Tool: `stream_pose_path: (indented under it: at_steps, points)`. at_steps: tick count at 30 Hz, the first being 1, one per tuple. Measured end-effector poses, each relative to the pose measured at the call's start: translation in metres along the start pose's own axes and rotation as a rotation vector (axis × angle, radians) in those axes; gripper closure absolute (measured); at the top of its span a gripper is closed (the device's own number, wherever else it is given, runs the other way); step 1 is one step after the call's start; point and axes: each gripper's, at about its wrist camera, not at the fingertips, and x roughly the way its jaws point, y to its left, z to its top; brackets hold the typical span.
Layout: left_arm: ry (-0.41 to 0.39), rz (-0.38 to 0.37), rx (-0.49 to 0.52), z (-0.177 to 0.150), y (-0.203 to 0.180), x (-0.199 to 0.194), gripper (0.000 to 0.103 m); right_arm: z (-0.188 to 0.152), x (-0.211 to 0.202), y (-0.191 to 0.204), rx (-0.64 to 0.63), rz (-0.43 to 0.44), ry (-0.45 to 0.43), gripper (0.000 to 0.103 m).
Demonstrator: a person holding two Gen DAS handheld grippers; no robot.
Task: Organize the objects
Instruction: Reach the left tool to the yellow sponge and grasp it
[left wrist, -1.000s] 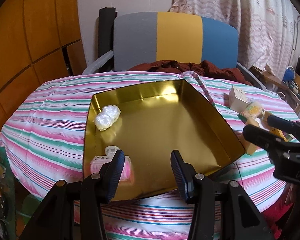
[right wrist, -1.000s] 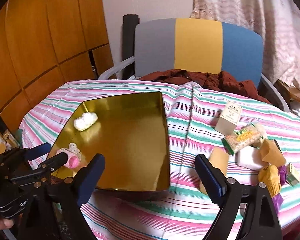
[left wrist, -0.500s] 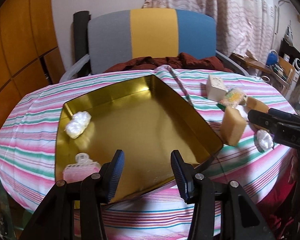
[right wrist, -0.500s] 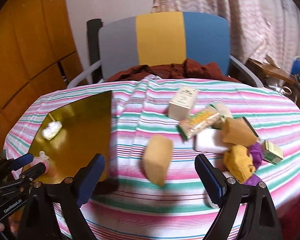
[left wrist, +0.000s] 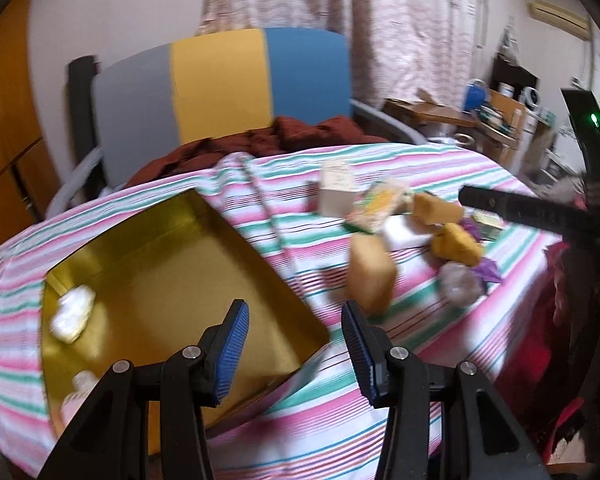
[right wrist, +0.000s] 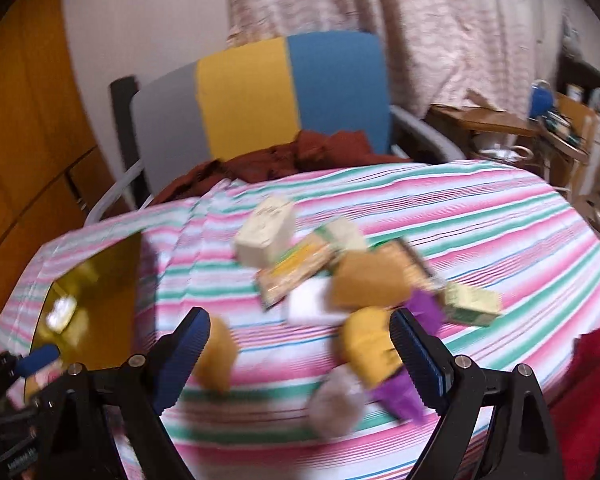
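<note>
Awaiting sorting: a loose heap of small packaged goods on the right half of a striped tablecloth [right wrist: 500, 216].

Item 1, tan sponge-like block [left wrist: 370, 276]: stands apart from the heap, on its near left, just right of the gold tray [left wrist: 204, 280]. Judged light, soft and compressible; best taken across its two broad faces, lightly.

Item 2, yellow wrapped packet [right wrist: 370, 346]: near edge of the heap, beside purple wrappers [right wrist: 400, 394] and a crinkled clear packet [right wrist: 336, 404]. Judged light and slippery in film; the grip belongs on the bulk, not the loose ends.

Item 3, white carton [right wrist: 266, 230]: far left of the heap, stiff-sided, probably the easiest hold. A green-and-yellow snack packet [right wrist: 296, 270] leans against it; a small green box [right wrist: 474, 304] lies to the right.

Tray contents: a white wrapped bundle [left wrist: 74, 312] at the left; a pink item at the near corner, blurred.

Right gripper [right wrist: 300, 356]: fingers wide apart, empty, hovering over the near edge of the heap. Left gripper [left wrist: 296, 350]: fingers apart, empty, over the tray's near right corner.

Surround: a grey, yellow and blue chair [left wrist: 228, 92] at the far side, with a dark red cloth [left wrist: 268, 136] draped over it.
</note>
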Motion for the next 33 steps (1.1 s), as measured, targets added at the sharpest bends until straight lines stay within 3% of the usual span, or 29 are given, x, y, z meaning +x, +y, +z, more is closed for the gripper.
stream_pose_path:
  at_steps: [5,9,13,24,26,27,28,33]
  points:
    - [0.017,-0.081,0.049,0.013,-0.030,0.023,0.054,0.005,-0.004,-0.045,0.085,-0.050,0.003,0.009]
    - [0.042,-0.102,0.079,0.019,-0.047,0.042,0.053,0.000,0.004,-0.071,0.159,-0.053,0.042,0.008]
    - [0.066,-0.109,0.086,0.024,-0.054,0.058,0.047,0.001,0.010,-0.072,0.172,-0.028,0.053,0.008]
    - [0.114,-0.073,0.110,0.029,-0.062,0.098,0.047,-0.001,0.016,-0.068,0.144,-0.013,0.057,0.008]
    - [0.121,-0.076,0.107,0.028,-0.062,0.104,0.051,-0.001,0.017,-0.065,0.136,-0.012,0.062,0.008]
    - [0.120,-0.079,0.100,0.028,-0.062,0.107,0.061,-0.001,0.018,-0.064,0.128,-0.013,0.066,0.008]
    - [0.125,-0.076,0.100,0.026,-0.062,0.110,0.065,-0.001,0.019,-0.063,0.121,-0.017,0.069,0.008]
    - [0.103,-0.095,0.097,0.022,-0.062,0.105,0.068,0.001,0.025,-0.058,0.096,-0.022,0.107,0.008]
